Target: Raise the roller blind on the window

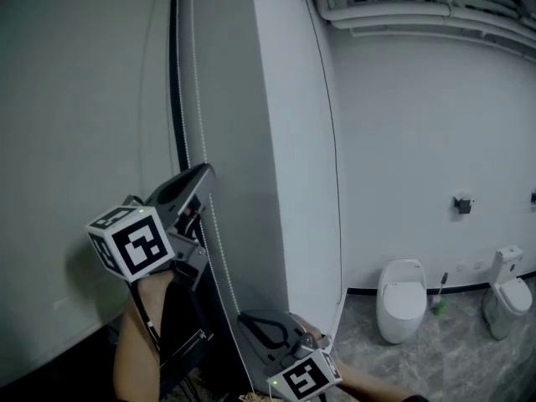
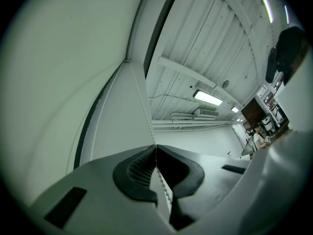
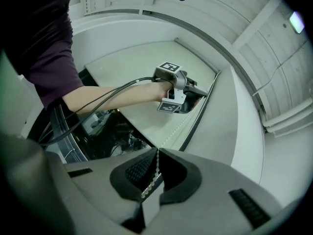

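The pale roller blind [image 1: 75,141] hangs at the left beside a black frame strip [image 1: 177,99]. Its white bead chain [image 1: 198,99] runs down along the frame. My left gripper [image 1: 206,171] is raised and shut on the bead chain [image 2: 142,97], which passes between its dark pads [image 2: 134,170]. Lower down, my right gripper [image 1: 245,317] is also shut on the bead chain [image 3: 183,126]. In the right gripper view the left gripper [image 3: 203,93] shows higher up the same strand, and the blind [image 3: 142,77] ends above a dark opening.
A grey wall pillar [image 1: 268,141] stands right of the chain. At the far right are a white urinal [image 1: 400,300], a toilet brush [image 1: 440,296] and a toilet [image 1: 507,296] on a marbled floor. Pipes [image 1: 394,11] run along the ceiling.
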A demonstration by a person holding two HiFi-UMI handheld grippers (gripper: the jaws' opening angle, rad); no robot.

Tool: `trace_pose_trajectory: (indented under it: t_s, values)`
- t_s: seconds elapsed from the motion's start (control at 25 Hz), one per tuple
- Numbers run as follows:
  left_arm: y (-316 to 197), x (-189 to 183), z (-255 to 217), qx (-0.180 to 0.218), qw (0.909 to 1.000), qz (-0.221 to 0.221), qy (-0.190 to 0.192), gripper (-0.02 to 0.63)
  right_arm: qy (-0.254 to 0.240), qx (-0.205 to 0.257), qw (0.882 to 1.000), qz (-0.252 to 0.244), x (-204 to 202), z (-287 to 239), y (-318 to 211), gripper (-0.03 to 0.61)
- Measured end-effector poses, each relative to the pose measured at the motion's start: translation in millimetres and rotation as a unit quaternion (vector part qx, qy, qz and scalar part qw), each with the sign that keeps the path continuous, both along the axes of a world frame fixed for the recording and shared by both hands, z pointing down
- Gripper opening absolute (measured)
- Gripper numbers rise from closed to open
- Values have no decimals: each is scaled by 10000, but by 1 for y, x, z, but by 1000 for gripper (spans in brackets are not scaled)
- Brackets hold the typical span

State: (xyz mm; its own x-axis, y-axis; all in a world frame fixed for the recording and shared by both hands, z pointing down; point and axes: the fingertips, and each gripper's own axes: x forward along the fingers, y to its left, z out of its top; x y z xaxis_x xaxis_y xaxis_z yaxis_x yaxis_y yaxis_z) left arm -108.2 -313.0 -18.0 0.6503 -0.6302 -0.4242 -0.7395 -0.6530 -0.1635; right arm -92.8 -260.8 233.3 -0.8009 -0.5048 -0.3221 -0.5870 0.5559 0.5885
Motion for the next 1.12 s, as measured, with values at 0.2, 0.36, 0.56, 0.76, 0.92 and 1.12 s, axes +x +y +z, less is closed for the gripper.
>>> trace_pose_trajectory:
  t_s: [0.2,0.36,0.56,0.76,0.92,1.12]
  values:
    - [33,12,82,415,9979,-431,-238,15,-764,-913,9905,-687,28,42,8,21]
    - [20,15,85,409,9958,-584,-576,15,-1488,-1195,9735,-1258,47,-48,-12,21]
    - [11,14,121,211,9956,-487,-774,15,-1835,-1295,9591,-1723,53,-128,-34,21]
    - [17,26,177,15,9944,-323,-1010,15,-1979,-1946,9286,-2462,38,-167,-46,21]
    - [22,32,202,-171,9932,-194,-1136,15,-2001,-2241,9044,-3030,31,-195,-46,21]
    - [29,33,225,-287,9922,-93,-1208,15,-1951,-2194,8948,-3363,25,-209,-40,21]
